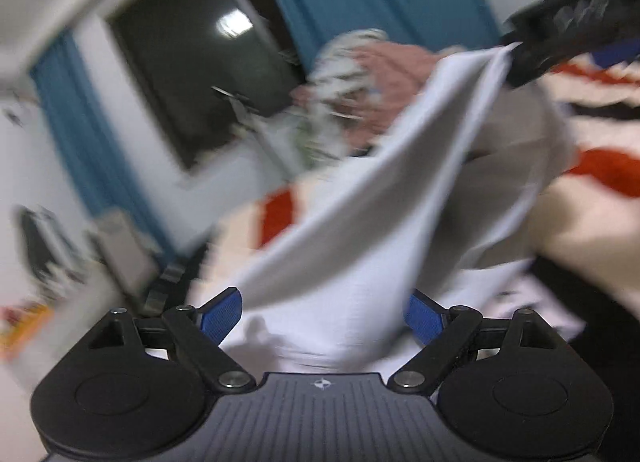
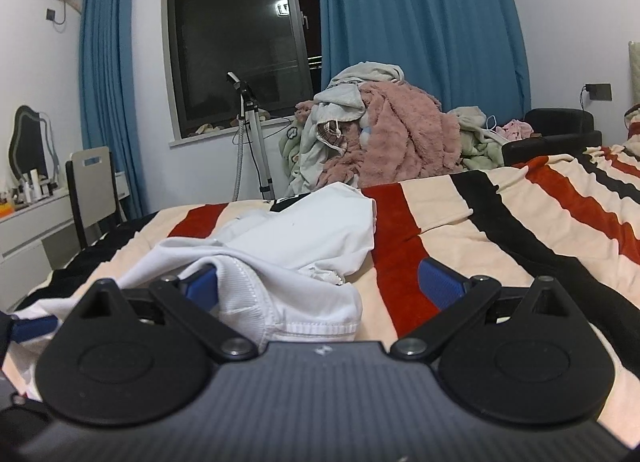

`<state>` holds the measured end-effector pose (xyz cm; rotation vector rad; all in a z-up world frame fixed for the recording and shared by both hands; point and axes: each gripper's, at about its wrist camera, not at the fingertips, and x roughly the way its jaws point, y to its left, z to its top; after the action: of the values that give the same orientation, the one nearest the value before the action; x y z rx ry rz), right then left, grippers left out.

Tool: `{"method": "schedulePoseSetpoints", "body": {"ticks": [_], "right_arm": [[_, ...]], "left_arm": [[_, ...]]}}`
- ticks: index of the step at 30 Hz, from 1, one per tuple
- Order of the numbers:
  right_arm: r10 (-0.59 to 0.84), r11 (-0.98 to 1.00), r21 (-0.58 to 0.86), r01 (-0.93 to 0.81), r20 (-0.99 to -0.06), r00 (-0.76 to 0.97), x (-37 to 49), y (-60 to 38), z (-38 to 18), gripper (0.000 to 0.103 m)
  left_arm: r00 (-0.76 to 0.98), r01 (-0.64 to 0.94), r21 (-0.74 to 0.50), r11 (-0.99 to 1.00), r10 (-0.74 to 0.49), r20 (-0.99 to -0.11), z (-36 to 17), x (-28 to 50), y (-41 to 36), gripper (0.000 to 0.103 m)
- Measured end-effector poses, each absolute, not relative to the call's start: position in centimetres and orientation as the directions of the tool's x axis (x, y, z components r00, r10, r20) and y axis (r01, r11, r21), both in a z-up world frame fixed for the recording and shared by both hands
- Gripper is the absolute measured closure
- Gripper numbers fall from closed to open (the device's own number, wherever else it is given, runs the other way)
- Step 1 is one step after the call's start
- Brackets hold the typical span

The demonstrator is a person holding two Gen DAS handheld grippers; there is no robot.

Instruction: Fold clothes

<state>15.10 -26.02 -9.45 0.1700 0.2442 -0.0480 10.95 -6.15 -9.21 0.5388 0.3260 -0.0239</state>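
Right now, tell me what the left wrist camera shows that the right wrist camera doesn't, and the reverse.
Left wrist only: the white garment pulled up in a stretched sheet toward a blurred black object at the upper right.

Right wrist only: the garment lying crumpled on the bed, a black armchair and a wall socket.

Both: the striped blanket, blue curtains, dark window and clothes pile. Each view also shows its own open gripper at the garment, the left gripper and the right gripper.

Rumpled white garment point(image 2: 304, 238) on striped bed point(image 2: 500, 222)
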Motion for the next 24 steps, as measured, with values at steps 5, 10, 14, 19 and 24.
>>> {"method": "schedulePoseSetpoints", "body": {"ticks": [5,10,14,19,24], "right_arm": [[-0.037,0.982,0.172,0.081,-0.249,0.968,15.3,-26.3,-9.4,0.001],[-0.049,0.985,0.144,0.094,-0.286,0.957,15.6,-26.1,-9.7,0.001],[-0.059,0.992,0.082,0.096,-0.373,0.926,16.4,-25.6,-10.7,0.001],[-0.114,0.981,0.110,0.157,-0.327,0.938,15.5,-26.6,-10.2,0.001],[-0.164,0.976,0.127,0.178,-0.113,0.980,12.5,-27.1,-7.1,0.001]], "left_arm": [[0.970,0.043,0.393,0.918,0.057,-0.238,-6.2,8.8,-4.3,0.009],[0.985,-0.014,0.275,0.961,0.061,-0.164,-3.3,6.6,-2.5,0.005],[0.992,-0.052,0.173,0.983,0.071,-0.104,-0.9,4.9,-1.0,0.004],[0.983,-0.073,0.138,0.988,0.094,-0.158,-0.8,4.9,0.3,0.003],[0.979,-0.055,0.122,0.991,0.078,-0.187,-1.2,5.5,0.6,0.003]]}}
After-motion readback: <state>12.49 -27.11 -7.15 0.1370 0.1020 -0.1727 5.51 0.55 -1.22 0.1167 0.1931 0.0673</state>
